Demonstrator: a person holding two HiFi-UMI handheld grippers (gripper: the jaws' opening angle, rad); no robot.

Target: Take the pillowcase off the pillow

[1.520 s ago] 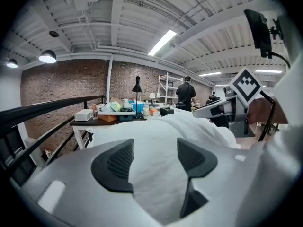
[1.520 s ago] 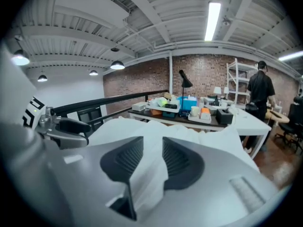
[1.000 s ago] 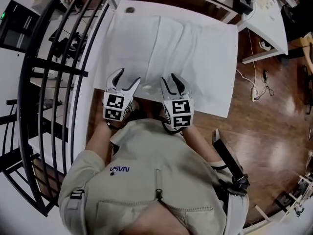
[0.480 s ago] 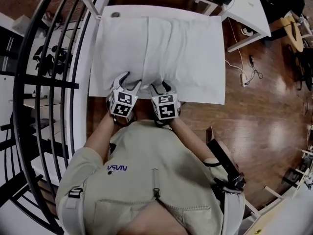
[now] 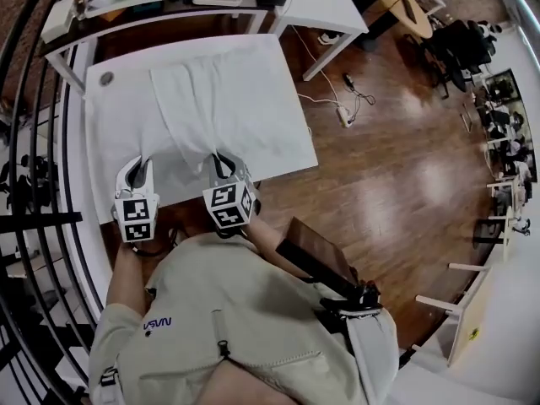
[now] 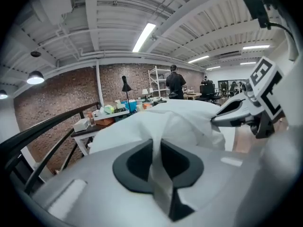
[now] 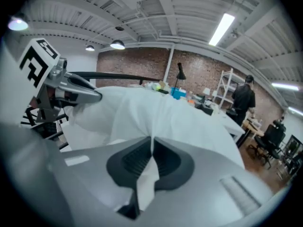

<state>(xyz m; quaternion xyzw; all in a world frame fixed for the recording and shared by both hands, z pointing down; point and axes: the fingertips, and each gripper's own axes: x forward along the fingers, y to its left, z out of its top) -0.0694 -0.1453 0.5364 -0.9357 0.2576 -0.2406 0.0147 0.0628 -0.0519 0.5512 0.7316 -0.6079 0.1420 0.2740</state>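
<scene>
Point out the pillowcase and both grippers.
pillowcase (image 5: 228, 99): head view, the middle of the cloth.
left gripper (image 6: 156, 145): left gripper view, between its tips, jaws just closing on pillowcase fabric.
right gripper (image 7: 151, 143): right gripper view, between its tips, pinching pillowcase fabric.

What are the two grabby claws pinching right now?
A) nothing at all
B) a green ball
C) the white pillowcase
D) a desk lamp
C: the jaws of the left gripper and the right gripper have just been closing, and each pair now pinches a fold of the white pillowcase.
</scene>
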